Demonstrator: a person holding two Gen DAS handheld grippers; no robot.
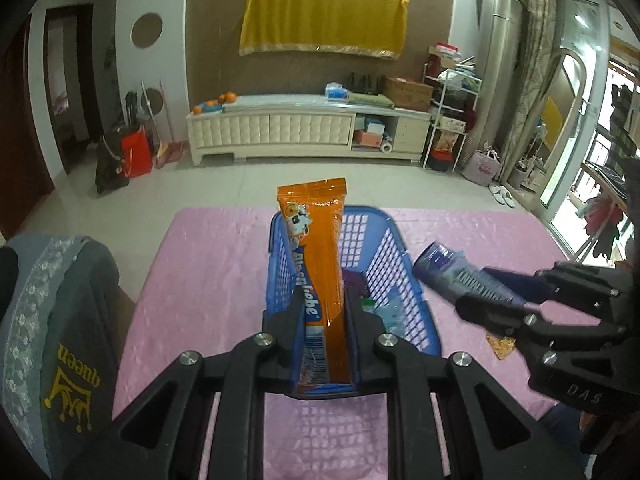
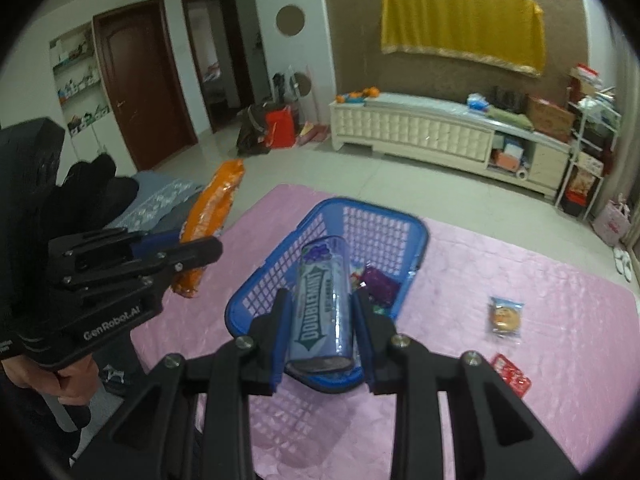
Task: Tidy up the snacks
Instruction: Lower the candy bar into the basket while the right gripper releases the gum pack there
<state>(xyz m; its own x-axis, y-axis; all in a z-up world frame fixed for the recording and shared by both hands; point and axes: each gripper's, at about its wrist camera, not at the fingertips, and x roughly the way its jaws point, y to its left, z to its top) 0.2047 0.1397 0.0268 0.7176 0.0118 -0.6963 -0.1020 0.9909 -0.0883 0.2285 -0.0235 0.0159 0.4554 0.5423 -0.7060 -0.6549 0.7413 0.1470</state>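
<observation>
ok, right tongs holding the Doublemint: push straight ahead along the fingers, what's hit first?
Likely the blue basket: the right tongs with the Doublemint pack point into it, probably reaching its floor first. Depth is unclear.

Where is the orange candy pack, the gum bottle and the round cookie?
orange candy pack [image 1: 316, 248]: left wrist view, on its printed front.
gum bottle [image 2: 322, 304]: right wrist view, on its label.
round cookie [image 2: 506, 316]: right wrist view, on the cookie inside its clear wrapper.
</observation>
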